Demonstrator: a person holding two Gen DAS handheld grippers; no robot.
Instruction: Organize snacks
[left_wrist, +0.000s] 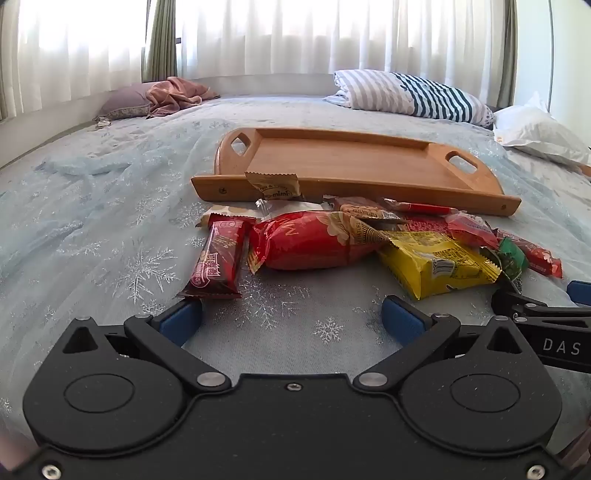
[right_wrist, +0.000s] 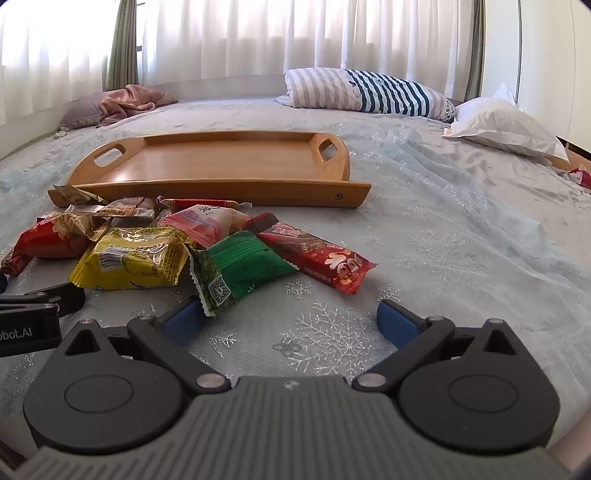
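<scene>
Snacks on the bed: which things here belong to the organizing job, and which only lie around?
For the job:
- wooden tray, nothing in it
- yellow packet
- green packet
- big red bag
- dark red bar
- long red bar

Just lying about:
- striped pillow
- white pillow
- pink cloth

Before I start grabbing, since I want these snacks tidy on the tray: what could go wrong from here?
1. The snacks overlap in a heap: the yellow packet lies against the green packet, so one pinch may drag a neighbour.
2. The wooden tray sits on soft bedding and could tip or slide if nudged.
3. The left gripper and right gripper, both open, sit close together and may collide.
</scene>
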